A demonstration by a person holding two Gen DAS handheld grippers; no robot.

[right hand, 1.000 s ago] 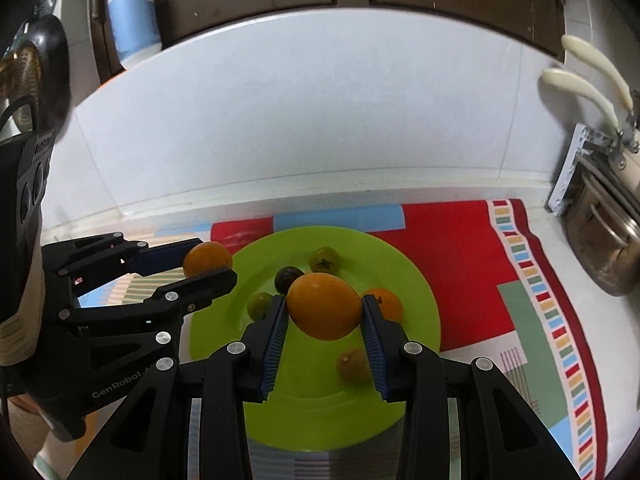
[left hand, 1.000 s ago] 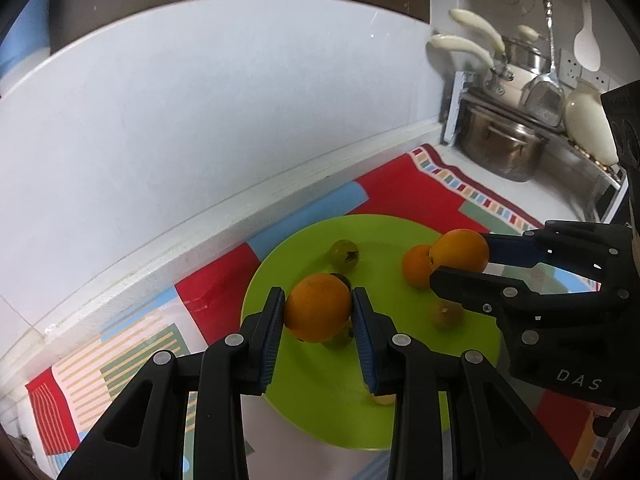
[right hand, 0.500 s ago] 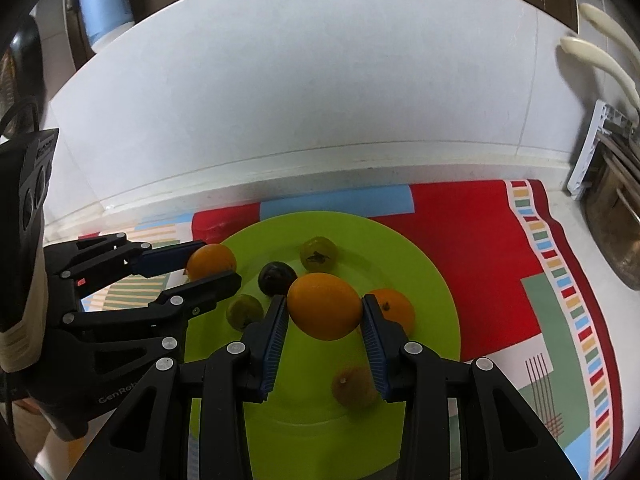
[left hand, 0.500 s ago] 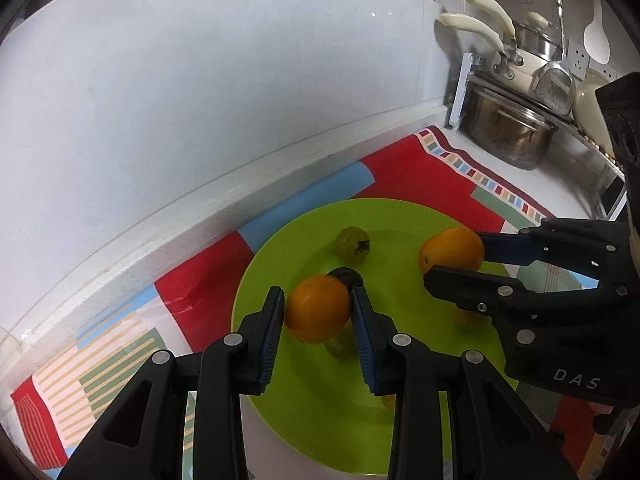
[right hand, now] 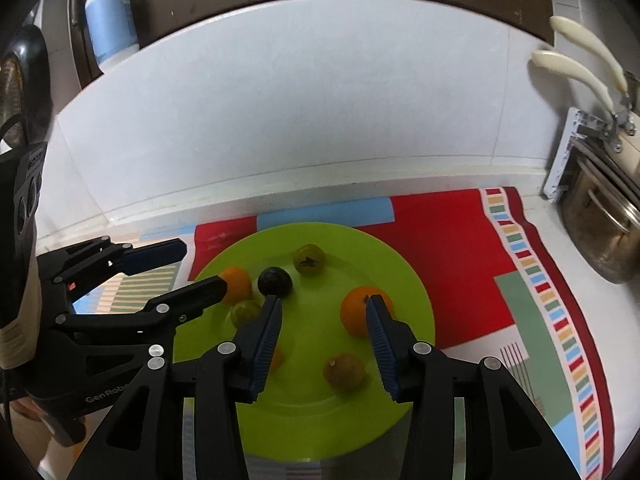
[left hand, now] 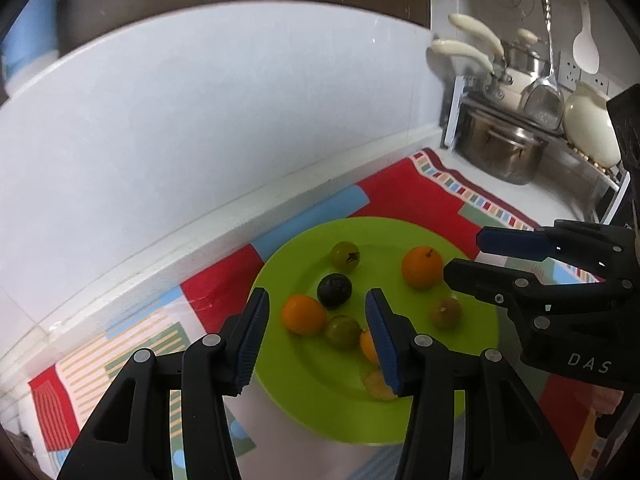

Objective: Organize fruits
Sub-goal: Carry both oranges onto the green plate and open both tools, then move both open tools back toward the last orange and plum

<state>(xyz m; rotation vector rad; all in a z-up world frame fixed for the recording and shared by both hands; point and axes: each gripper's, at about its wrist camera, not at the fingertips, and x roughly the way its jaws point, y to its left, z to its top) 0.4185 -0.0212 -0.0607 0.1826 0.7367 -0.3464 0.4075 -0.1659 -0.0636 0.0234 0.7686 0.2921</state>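
Observation:
A lime green plate [left hand: 320, 408] [right hand: 404, 272] lies on a colourful mat and holds several fruits. An orange [left hand: 303, 314] [right hand: 238, 284] lies at its left beside a dark plum [left hand: 334, 290] [right hand: 274, 281]. A second orange [left hand: 422, 266] [right hand: 356, 312] lies at the right. Green fruits [left hand: 345, 256] [right hand: 308, 259] and a brownish fruit [left hand: 445, 312] [right hand: 344, 370] lie around them. My left gripper [left hand: 316, 336] [right hand: 200, 268] is open and empty above the left orange. My right gripper [right hand: 322, 336] [left hand: 464, 252] is open and empty beside the right orange.
A white tiled wall [left hand: 200, 120] runs behind the mat [right hand: 460, 232]. A steel pot [left hand: 500, 152] [right hand: 600, 232] and a rack of cookware stand at the right. A blue soap bottle [right hand: 108, 12] stands on the ledge at upper left.
Both grippers have opened and let go of their oranges, which now lie on the plate. Both grippers have drawn back and up a little.

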